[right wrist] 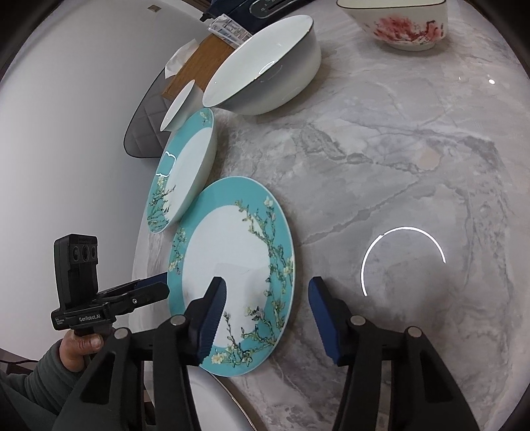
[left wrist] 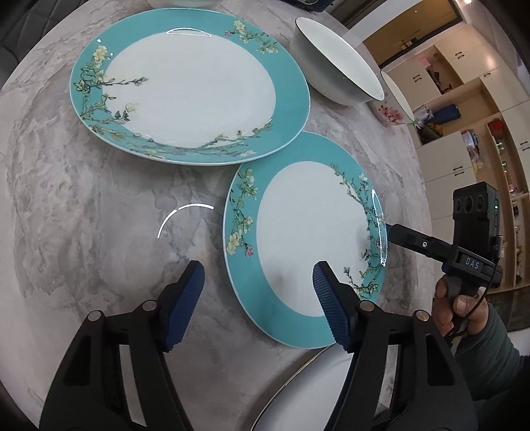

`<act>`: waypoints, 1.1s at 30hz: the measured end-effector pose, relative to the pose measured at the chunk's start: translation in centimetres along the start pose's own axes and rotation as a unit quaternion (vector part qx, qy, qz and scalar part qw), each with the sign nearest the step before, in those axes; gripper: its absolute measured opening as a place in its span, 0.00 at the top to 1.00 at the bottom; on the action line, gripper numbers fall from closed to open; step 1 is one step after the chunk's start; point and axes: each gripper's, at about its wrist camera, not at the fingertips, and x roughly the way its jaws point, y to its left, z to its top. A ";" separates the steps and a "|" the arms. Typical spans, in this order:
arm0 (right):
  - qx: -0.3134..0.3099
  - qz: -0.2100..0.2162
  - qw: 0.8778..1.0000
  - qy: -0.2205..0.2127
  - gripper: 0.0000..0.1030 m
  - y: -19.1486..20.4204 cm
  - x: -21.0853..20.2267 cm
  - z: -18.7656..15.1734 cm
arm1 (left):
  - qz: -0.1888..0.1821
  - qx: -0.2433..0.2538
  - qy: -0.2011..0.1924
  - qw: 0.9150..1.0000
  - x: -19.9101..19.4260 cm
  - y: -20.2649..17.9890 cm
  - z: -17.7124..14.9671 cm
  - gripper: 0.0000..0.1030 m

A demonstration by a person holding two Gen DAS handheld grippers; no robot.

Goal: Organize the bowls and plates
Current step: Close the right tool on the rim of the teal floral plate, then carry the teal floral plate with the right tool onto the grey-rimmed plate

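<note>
on the left side of the marble table (left wrist: 82, 215) we see the big teal flower plate (left wrist: 185, 86). it lies flat, far up from our left gripper (left wrist: 258, 291), and it touches or just laps the rim of the smaller teal flower plate (left wrist: 304, 232) beside it.

next comes that smaller plate, the one we think we are going for. our left gripper has its blue pads spread apart. one pad (left wrist: 185, 298) hangs over bare table and the other pad (left wrist: 331, 305) hangs over the plate's near edge, so the plate's left rim sits between them. they are not pinching it yet.

further right, our right gripper (right wrist: 265, 318) comes at the same plate from the other side. its pads are spread too. one pad (right wrist: 212, 318) is over the white middle of the plate (right wrist: 232, 252) and the other pad (right wrist: 324, 321) is over bare table, so the right rim sits between them. nothing is pinched here either.

so the plate lies right between our two grippers, and both are about as near. we think each one needs to close on its own rim before we can lift.

past the plate to the right stand a plain white bowl (left wrist: 334, 73) and a bowl with red flowers (right wrist: 400, 26), well apart from our grippers. a white plate rim (left wrist: 318, 384) peeks out at the bottom.
</note>
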 end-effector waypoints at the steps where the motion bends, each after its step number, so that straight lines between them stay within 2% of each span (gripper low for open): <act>1: 0.000 0.001 1.000 0.001 0.49 0.1 0.1 0.0 | -0.002 0.000 0.001 1.000 0.1 -0.1 0.1 0.37; 2: -0.001 0.000 1.000 0.002 0.52 0.1 0.3 0.0 | -0.002 0.000 0.002 1.000 0.3 -0.2 0.3 0.37; 3: -0.001 -0.002 1.000 0.003 0.53 0.2 0.4 0.1 | -0.002 0.000 0.004 1.000 0.3 -0.3 0.5 0.45; 4: -0.002 -0.003 1.000 0.004 0.54 0.3 0.5 0.1 | -0.002 0.000 0.008 1.000 0.5 -0.3 0.6 0.58; 5: -0.002 -0.002 1.000 0.005 0.54 0.3 0.5 0.2 | 0.005 -0.002 0.011 1.000 0.6 -0.3 0.7 0.61; 6: -0.002 -0.002 1.000 0.005 0.54 0.3 0.6 0.2 | 0.011 -0.004 0.009 1.000 0.5 -0.3 0.7 0.69; 10: 0.000 0.001 1.000 0.006 0.57 0.0 0.7 0.3 | 0.010 -0.015 0.010 1.000 0.4 0.3 0.9 0.77; 13: 0.003 -0.003 1.000 0.007 0.66 -0.4 0.4 0.2 | 0.013 -0.017 0.013 1.000 0.3 0.5 1.0 0.82; 15: 0.004 -0.012 1.000 0.009 0.78 -0.6 0.3 0.3 | 0.016 -0.026 0.016 0.999 0.2 1.0 1.0 0.87; 17: 0.001 -0.027 1.000 0.012 0.87 -0.8 0.3 0.3 | 0.010 -0.037 0.020 0.999 0.1 1.5 1.1 0.89; 18: -0.001 -0.032 0.999 0.014 0.88 -0.9 0.2 0.3 | 0.010 -0.037 0.022 0.999 0.0 1.7 1.1 0.89; 23: -0.017 -0.060 0.998 0.014 0.88 -0.3 -0.1 0.1 | 0.023 -0.037 0.022 0.999 0.1 1.3 1.4 0.89; 33: 0.003 -0.067 0.998 0.007 0.88 -0.5 -0.5 -0.1 | 0.010 -0.039 0.024 0.999 0.3 0.6 1.1 0.90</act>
